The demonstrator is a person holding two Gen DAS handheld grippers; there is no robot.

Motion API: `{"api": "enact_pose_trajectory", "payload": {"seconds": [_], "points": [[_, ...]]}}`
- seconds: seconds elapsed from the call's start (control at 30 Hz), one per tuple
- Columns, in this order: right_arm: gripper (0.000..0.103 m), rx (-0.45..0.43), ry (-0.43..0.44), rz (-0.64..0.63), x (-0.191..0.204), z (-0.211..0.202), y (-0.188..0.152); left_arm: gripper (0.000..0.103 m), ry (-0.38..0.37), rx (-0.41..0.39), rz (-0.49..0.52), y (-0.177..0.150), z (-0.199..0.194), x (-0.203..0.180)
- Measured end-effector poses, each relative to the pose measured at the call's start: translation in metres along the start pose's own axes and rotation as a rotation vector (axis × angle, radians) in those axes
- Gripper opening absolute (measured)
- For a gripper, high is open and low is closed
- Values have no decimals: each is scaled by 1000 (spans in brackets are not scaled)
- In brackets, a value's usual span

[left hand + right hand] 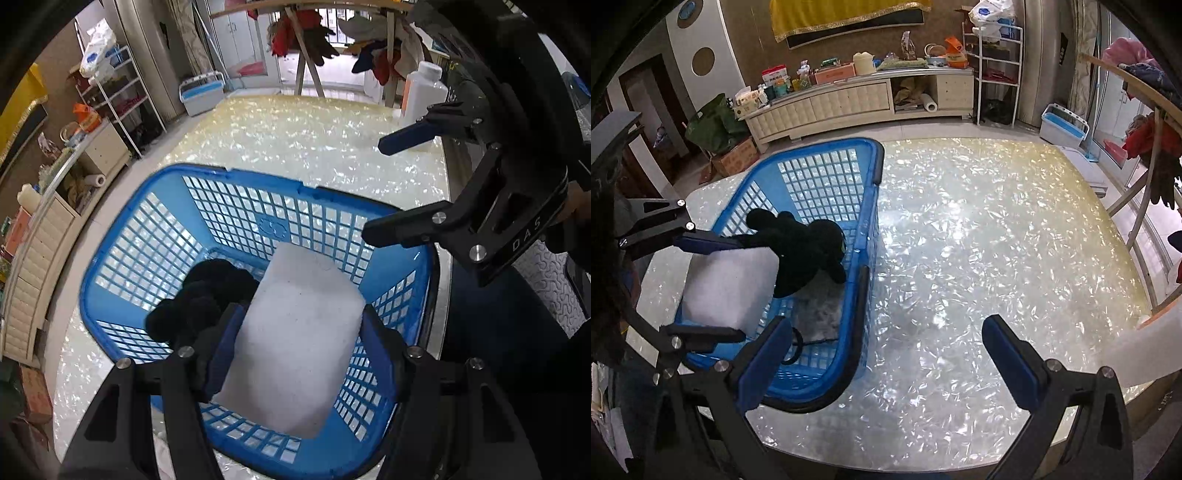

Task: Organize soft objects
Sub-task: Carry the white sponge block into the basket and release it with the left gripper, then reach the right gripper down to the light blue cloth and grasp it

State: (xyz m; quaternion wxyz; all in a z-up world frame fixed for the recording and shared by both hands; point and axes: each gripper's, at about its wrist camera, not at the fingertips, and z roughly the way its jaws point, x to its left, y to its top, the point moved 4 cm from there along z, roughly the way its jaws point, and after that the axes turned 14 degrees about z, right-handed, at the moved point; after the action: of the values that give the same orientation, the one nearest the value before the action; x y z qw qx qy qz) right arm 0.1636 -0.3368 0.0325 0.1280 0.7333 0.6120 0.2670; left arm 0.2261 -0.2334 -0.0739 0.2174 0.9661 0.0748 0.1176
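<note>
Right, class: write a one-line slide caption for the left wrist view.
Left gripper holds a white foam block over a blue basket beside a black plush toy.

Sitting on the pearly table: a blue plastic basket [236, 214] with lattice walls and a dark rim, near the table's edge. Hanging over its open top, clamped at two opposite sides: a white foam block [295, 343], rectangular, soft-edged, tilting slightly. Lying inside, beside and partly under the block: a black plush toy [801, 251], limp, limbs sprawling against the lattice wall. Resting flat on the basket floor beneath the toy: a grey fuzzy cloth [820, 310], a thin dark cord curling beside it.
</note>
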Motion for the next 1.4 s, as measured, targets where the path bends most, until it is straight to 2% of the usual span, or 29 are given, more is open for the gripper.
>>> {"api": "enact_pose_trajectory", "payload": {"seconds": [0.3,0.53,0.6,0.67,0.73,0.83,0.97,1.1,1.3,1.37,1.4], "points": [[103,23,-30,9,-3,14,-2,62,-35,38,-26,1,25,5],[103,36,-20,38,-6,14,-2,78,-33,52,-57,2,33,9],[103,42,-11,50,-8,14,0,79,-29,62,-62,1,33,11],[103,41,-8,54,-8,12,-1,86,-27,75,-56,1,33,11],[103,39,-5,53,-8,10,0,86,-2,71,-45,1,29,11],[103,35,-2,51,-6,6,-1,86,-10,66,-44,1,23,9],[103,29,2,49,-6,1,0,87,24,63,-41,-2,11,7],[103,22,4,35,1,-6,-1,87,143,77,-45,-8,-6,8],[103,6,11,25,13,-19,-3,89,187,25,-156,-20,-39,10],[103,0,15,16,19,-23,-5,103,212,12,-197,-27,-50,10],[103,-2,16,12,22,-25,-6,103,225,7,-215,-29,-56,9]]}}
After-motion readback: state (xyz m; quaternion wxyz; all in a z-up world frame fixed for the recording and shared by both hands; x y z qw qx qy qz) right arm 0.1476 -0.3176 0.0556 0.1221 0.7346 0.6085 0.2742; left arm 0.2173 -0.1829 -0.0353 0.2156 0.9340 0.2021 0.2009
